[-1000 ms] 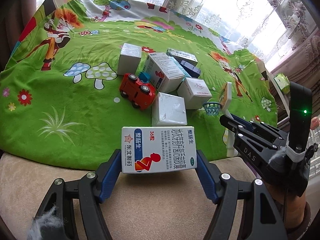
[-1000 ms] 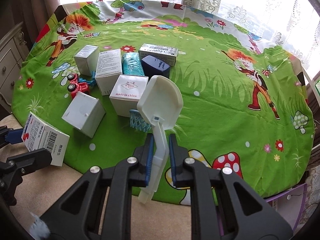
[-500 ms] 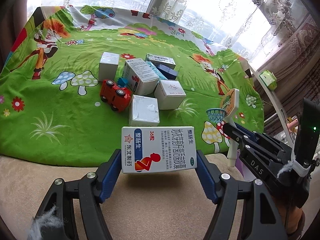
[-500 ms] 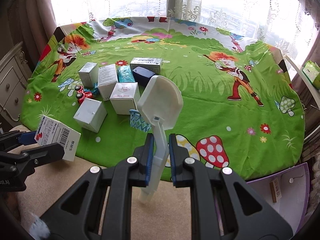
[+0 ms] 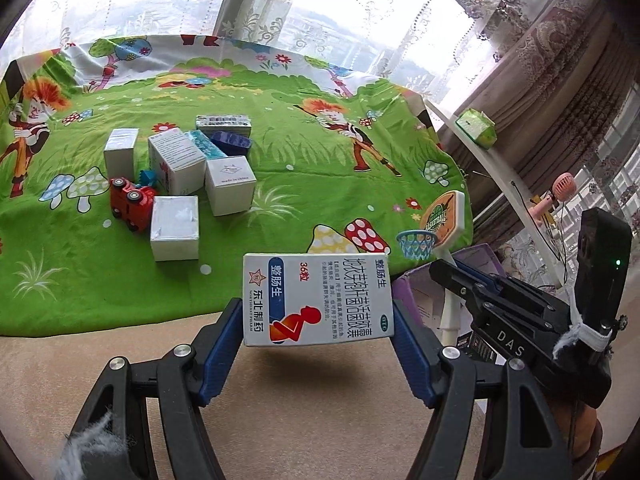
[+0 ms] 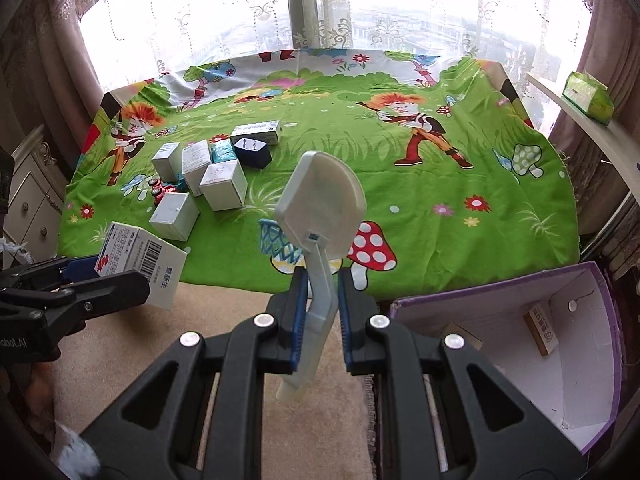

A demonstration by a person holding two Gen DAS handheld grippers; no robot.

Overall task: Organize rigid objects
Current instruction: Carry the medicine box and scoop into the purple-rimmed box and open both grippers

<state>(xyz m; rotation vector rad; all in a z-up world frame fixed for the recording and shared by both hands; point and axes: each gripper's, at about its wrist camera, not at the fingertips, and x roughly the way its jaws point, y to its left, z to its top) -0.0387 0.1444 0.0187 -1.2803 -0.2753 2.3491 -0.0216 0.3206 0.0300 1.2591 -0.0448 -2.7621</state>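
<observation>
My left gripper (image 5: 318, 312) is shut on a white medicine box (image 5: 318, 300) with Chinese print, held above the beige floor before the cloth's front edge; it also shows in the right wrist view (image 6: 140, 264). My right gripper (image 6: 322, 300) is shut on the pole of a white toy basketball hoop (image 6: 320, 208), backboard upright; the hoop shows in the left wrist view (image 5: 440, 224). On the green cartoon cloth (image 6: 400, 184) lie several boxes (image 5: 230, 184) and a red toy car (image 5: 130, 202).
A purple-edged open cardboard box (image 6: 520, 344) with small items inside stands on the floor at the right, below the cloth's front edge. A white shelf (image 6: 580, 120) with a green packet is at the far right. A dresser (image 6: 32, 196) is at the left.
Both grippers have pulled back and up from the cloth with their objects. The pile of boxes looks farther away, and the purple box has come into view at the right.
</observation>
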